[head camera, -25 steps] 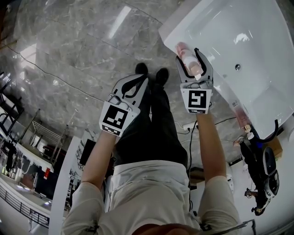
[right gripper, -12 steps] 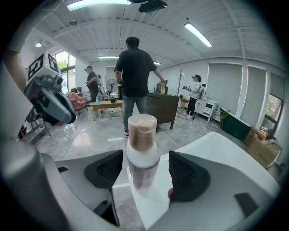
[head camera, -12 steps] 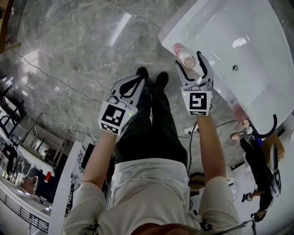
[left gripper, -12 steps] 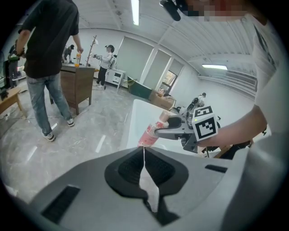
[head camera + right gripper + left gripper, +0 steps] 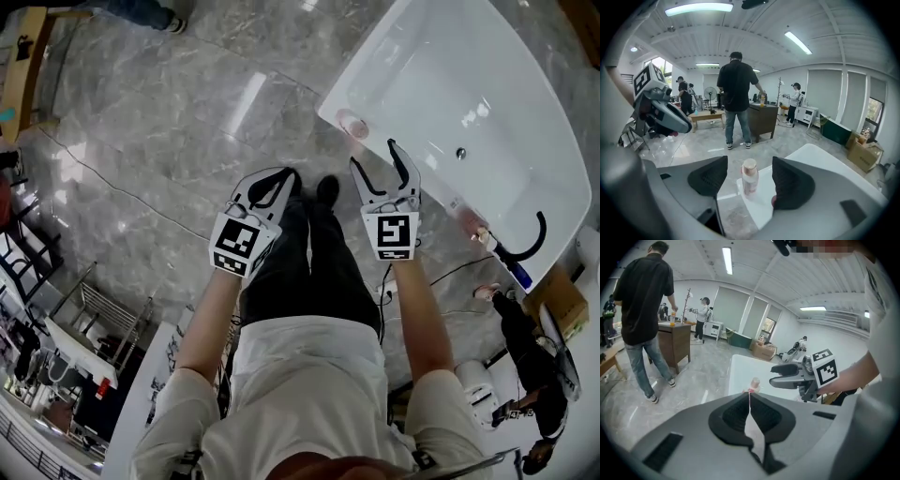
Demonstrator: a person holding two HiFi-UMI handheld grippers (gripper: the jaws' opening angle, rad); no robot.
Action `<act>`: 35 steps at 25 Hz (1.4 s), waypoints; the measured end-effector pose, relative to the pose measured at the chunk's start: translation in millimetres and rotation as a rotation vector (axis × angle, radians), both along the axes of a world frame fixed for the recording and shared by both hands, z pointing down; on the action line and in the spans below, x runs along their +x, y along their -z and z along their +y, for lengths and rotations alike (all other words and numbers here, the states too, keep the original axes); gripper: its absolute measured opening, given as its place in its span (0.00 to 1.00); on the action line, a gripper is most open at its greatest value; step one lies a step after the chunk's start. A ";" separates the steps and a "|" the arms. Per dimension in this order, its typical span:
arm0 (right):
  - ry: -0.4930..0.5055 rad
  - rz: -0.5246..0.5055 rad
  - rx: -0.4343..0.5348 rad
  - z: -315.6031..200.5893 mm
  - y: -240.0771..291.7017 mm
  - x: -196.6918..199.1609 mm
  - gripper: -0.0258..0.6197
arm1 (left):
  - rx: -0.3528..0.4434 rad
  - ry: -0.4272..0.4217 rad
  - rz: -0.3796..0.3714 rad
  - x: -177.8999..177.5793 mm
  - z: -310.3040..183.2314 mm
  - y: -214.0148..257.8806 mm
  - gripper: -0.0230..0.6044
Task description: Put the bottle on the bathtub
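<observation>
A small pink bottle [image 5: 353, 124] stands upright on the near corner of the white bathtub [image 5: 487, 84]. My right gripper [image 5: 375, 156] hovers just short of it, open and holding nothing. In the right gripper view the bottle [image 5: 749, 176] shows beyond the wide gap between the dark pads [image 5: 708, 177], resting on the tub's corner rim [image 5: 761, 206]. My left gripper [image 5: 267, 185] hangs over the floor to the left, shut and empty. Its view shows the closed jaws with the bottle [image 5: 754, 384] and the right gripper [image 5: 790, 376] beyond them.
A black faucet [image 5: 531, 240] and a few small items [image 5: 472, 223] stand on the tub's far rim. A person in a black shirt [image 5: 736, 93] stands by a wooden desk [image 5: 673, 340]. A cable [image 5: 112, 183] runs across the marble floor. Boxes [image 5: 864, 154] lie farther off.
The right gripper has let go of the bottle and drawn back; the bottle now stands alone on the tub corner. The left gripper stays shut.
</observation>
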State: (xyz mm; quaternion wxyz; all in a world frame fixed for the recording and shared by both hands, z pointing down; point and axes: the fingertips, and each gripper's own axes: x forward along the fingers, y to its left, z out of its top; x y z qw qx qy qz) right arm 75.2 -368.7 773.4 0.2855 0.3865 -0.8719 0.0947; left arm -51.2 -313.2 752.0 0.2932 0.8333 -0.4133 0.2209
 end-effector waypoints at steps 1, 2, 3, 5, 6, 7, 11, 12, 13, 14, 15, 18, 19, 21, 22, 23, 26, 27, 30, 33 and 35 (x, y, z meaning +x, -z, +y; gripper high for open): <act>-0.005 -0.006 0.006 1.9 12.3 1.1 0.52 | 0.008 -0.001 0.001 -0.4 -0.9 8.8 0.06; -0.010 -0.014 0.010 3.8 23.8 2.4 0.52 | 0.018 -0.003 -0.002 -0.7 -1.4 16.3 0.06; -0.015 -0.025 0.012 6.3 34.7 4.1 0.52 | 0.027 -0.007 -0.006 -0.7 -0.9 23.0 0.06; -0.032 -0.047 0.001 12.9 56.6 9.2 0.52 | 0.036 -0.016 -0.016 0.8 3.0 37.5 0.06; -0.046 -0.055 -0.009 16.1 68.6 12.5 0.52 | 0.036 -0.020 -0.020 1.7 5.3 46.8 0.06; -0.062 -0.060 -0.018 18.7 81.5 15.7 0.51 | 0.038 -0.024 -0.024 2.4 7.2 57.3 0.06; -0.102 -0.075 -0.011 30.7 131.8 21.6 0.49 | 0.063 -0.034 -0.041 0.5 13.9 95.4 0.06; -0.110 -0.082 -0.012 36.4 142.8 22.0 0.47 | 0.070 -0.033 -0.042 -0.5 17.6 104.7 0.06; -0.120 -0.092 -0.011 42.3 153.9 22.4 0.43 | 0.077 -0.034 -0.042 -1.5 21.5 114.6 0.06; -0.130 -0.102 -0.007 47.8 165.1 23.3 0.41 | 0.086 -0.035 -0.042 -2.1 24.9 125.0 0.06; -0.138 -0.110 -0.002 52.6 175.9 24.6 0.41 | 0.096 -0.036 -0.041 -2.1 27.4 135.6 0.06; -0.159 -0.127 0.009 64.6 203.8 30.6 0.35 | 0.124 -0.042 -0.033 1.0 32.8 165.9 0.06; -0.165 -0.130 0.010 69.6 212.6 33.3 0.33 | 0.130 -0.044 -0.031 2.5 35.9 175.2 0.06; -0.168 -0.126 0.016 82.0 230.4 39.5 0.28 | 0.139 -0.050 -0.025 6.2 44.6 193.2 0.06; -0.165 -0.122 0.022 87.6 239.2 42.7 0.26 | 0.148 -0.053 -0.023 8.0 48.0 202.1 0.06; -0.160 -0.119 0.031 91.4 247.5 45.6 0.24 | 0.160 -0.055 -0.020 9.4 49.6 210.8 0.06; -0.150 -0.118 0.057 98.1 271.0 52.5 0.21 | 0.197 -0.054 -0.015 8.4 51.4 234.4 0.06; -0.152 -0.123 0.064 100.7 279.1 54.8 0.20 | 0.206 -0.051 -0.012 6.7 53.3 241.4 0.06; -0.167 -0.153 0.082 109.1 304.9 63.5 0.15 | 0.226 -0.042 -0.007 2.1 60.3 260.6 0.06; -0.167 -0.182 0.095 115.2 327.3 71.8 0.13 | 0.245 -0.031 0.007 0.0 63.8 280.2 0.06; -0.157 -0.208 0.096 117.6 337.8 74.0 0.12 | 0.258 -0.029 0.024 -0.4 63.6 292.7 0.06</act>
